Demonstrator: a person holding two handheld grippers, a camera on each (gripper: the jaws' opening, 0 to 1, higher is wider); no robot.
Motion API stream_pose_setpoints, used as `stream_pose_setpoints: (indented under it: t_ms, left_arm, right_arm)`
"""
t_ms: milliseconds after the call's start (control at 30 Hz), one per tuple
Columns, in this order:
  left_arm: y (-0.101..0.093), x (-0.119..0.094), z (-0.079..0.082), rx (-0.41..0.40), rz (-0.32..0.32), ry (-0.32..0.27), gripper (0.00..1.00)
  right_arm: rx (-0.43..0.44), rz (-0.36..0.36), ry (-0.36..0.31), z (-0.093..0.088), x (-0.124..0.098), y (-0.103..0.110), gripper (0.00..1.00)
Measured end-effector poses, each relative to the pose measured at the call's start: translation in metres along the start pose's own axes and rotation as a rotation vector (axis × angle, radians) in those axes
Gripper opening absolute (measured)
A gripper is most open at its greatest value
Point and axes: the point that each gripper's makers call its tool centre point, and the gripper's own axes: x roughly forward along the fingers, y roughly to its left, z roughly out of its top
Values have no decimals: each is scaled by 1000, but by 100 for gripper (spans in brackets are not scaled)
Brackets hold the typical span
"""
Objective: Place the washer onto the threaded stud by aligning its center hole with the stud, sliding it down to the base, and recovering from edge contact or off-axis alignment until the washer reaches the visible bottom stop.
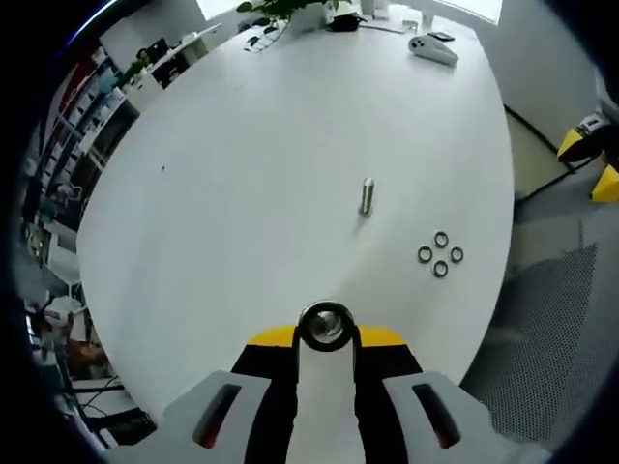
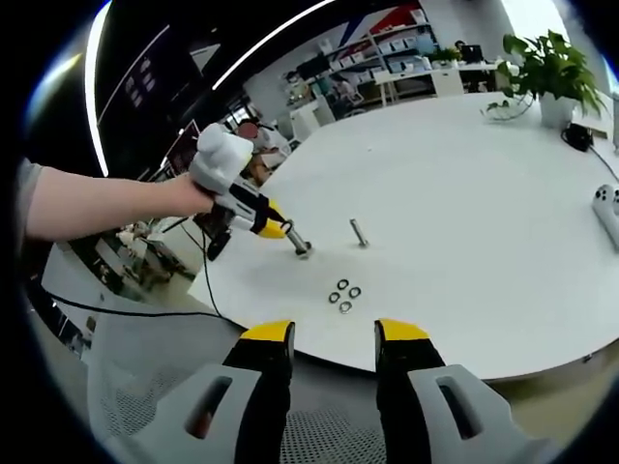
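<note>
Between my left jaws, right at the tips, sits a washer [image 1: 326, 325], pinched by its rim so the centre hole faces forward; my left gripper [image 1: 326, 333] is closed narrow on it. Ahead on the white table [image 1: 242, 193] stands the threaded stud [image 1: 368, 196], upright and well apart from the washer. Just beside it, toward the table edge, lie four spare washers [image 1: 440, 254] in a small cluster.

From the right gripper view I see the left gripper [image 2: 300, 248] hovering low over the table [image 2: 464, 193], short of the stud [image 2: 359, 232], with the spare washers [image 2: 343, 294] nearer me. My right gripper [image 2: 334, 340] hangs off the table edge, jaws wide and holding nothing.

I judge the step in hand to be the approach: carrying the washer over the stud's top. To do it well I should bring the washer flat, its hole square to the stud's axis, and centre it above the tip before lowering. The stud's threads are too small to make out, so I would expect the rim may catch; if it tilts or snags, a slight lift and re-level should serve better than pressing. Release only once the washer rests at the base.
</note>
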Motion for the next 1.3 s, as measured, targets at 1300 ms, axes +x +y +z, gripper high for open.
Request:
stream_pose_setpoints:
  t_ms: [1300]
  left_arm:
    - [3, 51, -16, 35, -34, 109, 19]
  right_arm:
    - [6, -4, 7, -1, 2, -3, 34]
